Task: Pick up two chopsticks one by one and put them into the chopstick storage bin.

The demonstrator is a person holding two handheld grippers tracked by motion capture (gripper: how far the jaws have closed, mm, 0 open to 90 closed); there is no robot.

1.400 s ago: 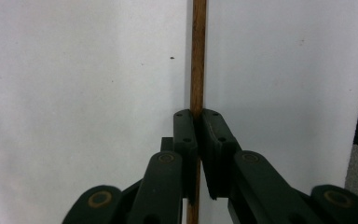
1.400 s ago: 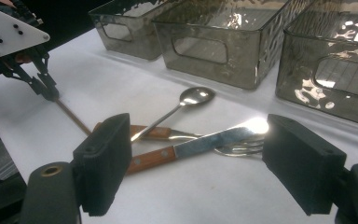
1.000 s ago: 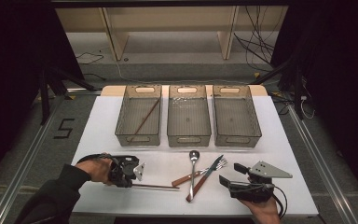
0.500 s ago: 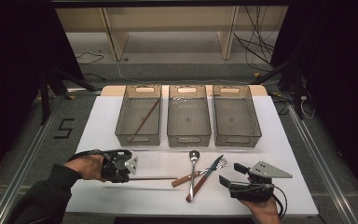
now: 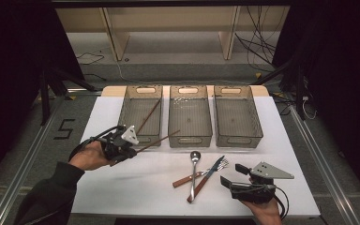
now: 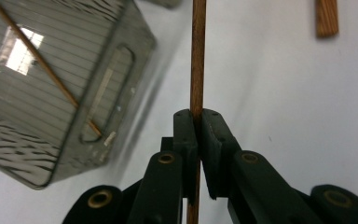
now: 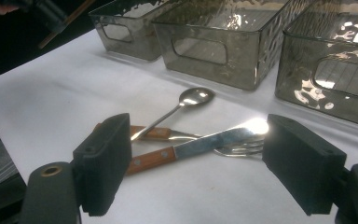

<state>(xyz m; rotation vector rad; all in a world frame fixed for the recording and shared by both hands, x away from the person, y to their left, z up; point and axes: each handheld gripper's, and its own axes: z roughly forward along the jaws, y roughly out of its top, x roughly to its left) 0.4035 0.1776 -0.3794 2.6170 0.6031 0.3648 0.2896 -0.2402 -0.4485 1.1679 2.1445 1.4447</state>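
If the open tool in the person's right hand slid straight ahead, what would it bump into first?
Most likely the knife, which lies between the right tool's open jaws, crossed with the fork and spoon. Beyond them stand the grey bins. Depth is hard to judge here.

The left hand-held gripper (image 5: 130,149) is a black body topped by a grey three-cornered plate, with thin black cables looping from its back. Its two black jaws end in blocky pads, with brass-coloured screws at the pivots. The right hand-held gripper (image 5: 230,176) is the same build, with thick black pads. The left arm wears a dark sleeve (image 5: 49,197).
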